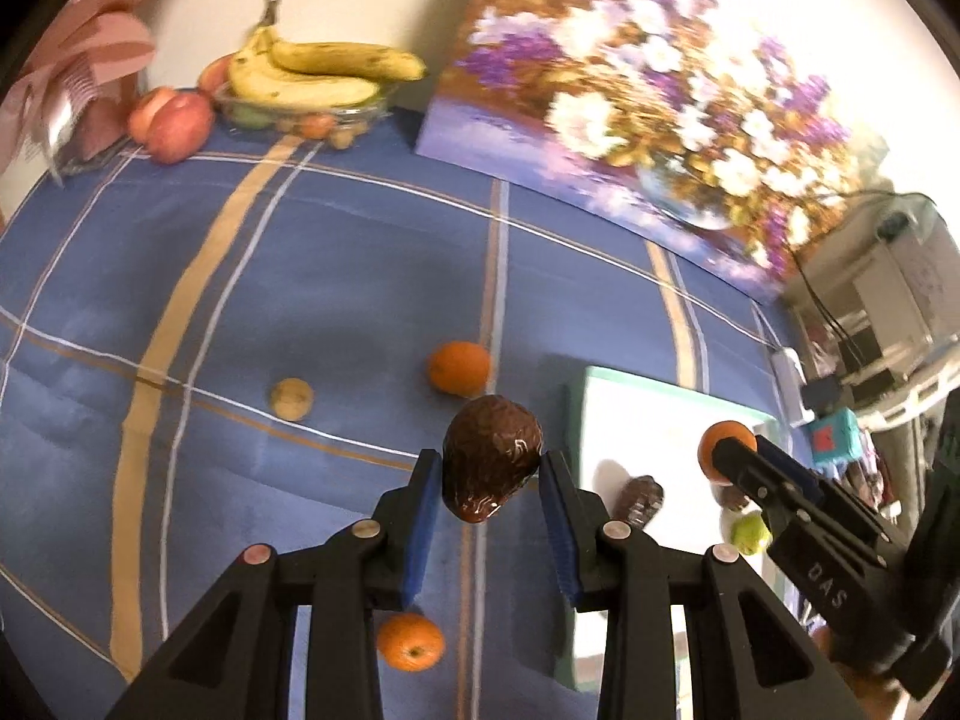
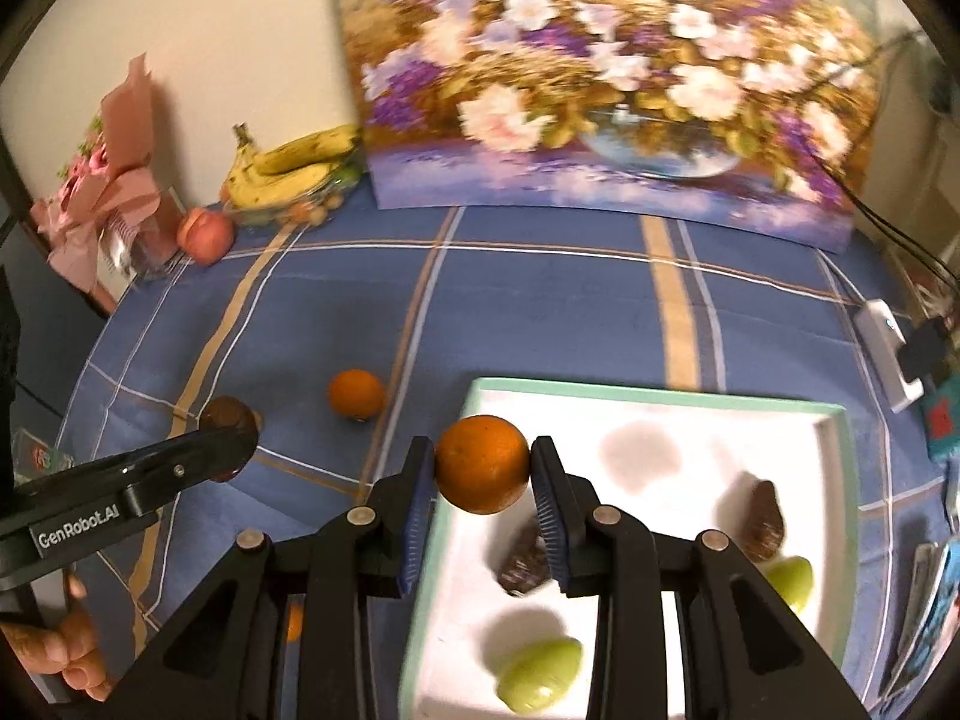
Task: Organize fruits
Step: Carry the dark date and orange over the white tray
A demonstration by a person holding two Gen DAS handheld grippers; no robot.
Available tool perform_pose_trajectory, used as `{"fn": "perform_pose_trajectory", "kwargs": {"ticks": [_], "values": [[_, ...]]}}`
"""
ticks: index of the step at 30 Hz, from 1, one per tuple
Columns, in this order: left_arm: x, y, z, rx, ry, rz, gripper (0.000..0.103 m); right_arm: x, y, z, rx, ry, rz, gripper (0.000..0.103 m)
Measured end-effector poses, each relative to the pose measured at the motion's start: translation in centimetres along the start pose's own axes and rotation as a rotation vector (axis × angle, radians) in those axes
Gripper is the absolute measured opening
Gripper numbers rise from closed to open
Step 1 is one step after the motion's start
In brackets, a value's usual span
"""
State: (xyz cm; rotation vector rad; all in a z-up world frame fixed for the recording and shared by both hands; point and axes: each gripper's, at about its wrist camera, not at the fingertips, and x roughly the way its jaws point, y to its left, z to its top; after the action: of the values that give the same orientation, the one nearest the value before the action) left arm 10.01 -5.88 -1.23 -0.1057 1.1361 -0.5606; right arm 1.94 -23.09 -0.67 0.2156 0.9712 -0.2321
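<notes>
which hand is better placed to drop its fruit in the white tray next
Right. The right hand-held gripper holds an orange at the white tray's near edge; the left hand-held gripper, holding a brown fruit, is over the blue cloth.

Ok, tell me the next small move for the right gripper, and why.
Probably carry the orange a little further over the white tray and lower it onto a bare patch. The right gripper is shut on it at the tray's left rim, and brown and green fruits already lie inside. The left gripper holds a brown fruit alongside.

Tray point(image 2: 648, 399) middle bare; fruits crowd its near end.
</notes>
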Motion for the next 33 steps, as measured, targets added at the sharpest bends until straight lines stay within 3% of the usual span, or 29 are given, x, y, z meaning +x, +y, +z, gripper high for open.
{"fn": "perform_pose_trajectory", "kwargs": {"ticks": [15,33], "values": [[0.4,-7.2,-2.9,0.179,0.046,-0.062,0.036,-4.5,-5.9,-1.8,0.083,-0.033,-0.105,0.035],[5.0,-9.3,-5.6,0.247,0.199,-0.032,0.036,-4.7,-9.9,-3.4,0.164,-0.011,-0.132,0.035]]}}
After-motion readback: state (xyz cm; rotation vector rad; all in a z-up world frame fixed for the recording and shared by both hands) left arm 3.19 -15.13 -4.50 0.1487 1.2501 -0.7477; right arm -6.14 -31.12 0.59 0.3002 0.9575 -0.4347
